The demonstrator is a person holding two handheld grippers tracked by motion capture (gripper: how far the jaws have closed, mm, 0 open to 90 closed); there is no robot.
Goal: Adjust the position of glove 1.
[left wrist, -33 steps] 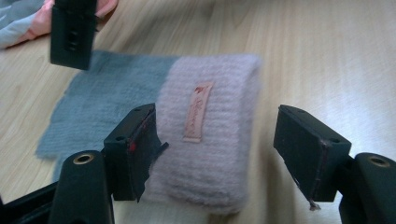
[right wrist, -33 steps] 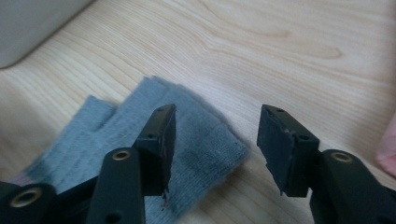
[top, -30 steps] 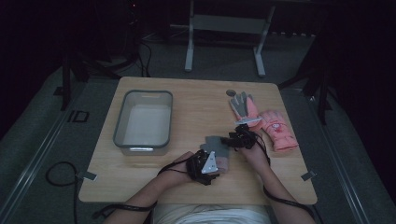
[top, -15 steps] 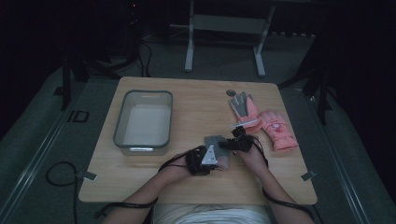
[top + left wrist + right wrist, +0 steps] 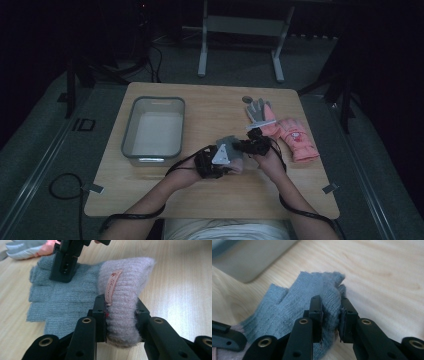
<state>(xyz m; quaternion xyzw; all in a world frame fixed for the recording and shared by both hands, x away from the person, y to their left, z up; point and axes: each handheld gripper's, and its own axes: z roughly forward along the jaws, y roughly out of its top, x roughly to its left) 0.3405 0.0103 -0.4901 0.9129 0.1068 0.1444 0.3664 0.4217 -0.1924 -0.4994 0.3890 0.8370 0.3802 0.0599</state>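
A grey knit fingerless glove (image 5: 227, 144) with a fuzzy pink cuff (image 5: 125, 277) is held just above the table's front middle. My left gripper (image 5: 121, 312) is shut on the cuff beside its small label; its jaws have just been closing, and the cuff bulges between the pads. My right gripper (image 5: 331, 315) is shut on the glove's grey finger end (image 5: 294, 302), having just closed the same way. In the high view the left gripper (image 5: 230, 159) and right gripper (image 5: 248, 146) meet at the glove. The right gripper (image 5: 65, 267) also stands over the grey knit in the left gripper view.
A grey tray (image 5: 129, 145) stands at the table's left. A pink glove (image 5: 297, 140) and a grey-palmed glove (image 5: 257, 112) lie at the right, with a small dark disc (image 5: 247, 99) behind them. Bare wood lies along the table's front edge.
Both hands have drawn together and risen a little with the glove. Both pairs of jaws have closed on it, one on the cuff and one on the finger end.
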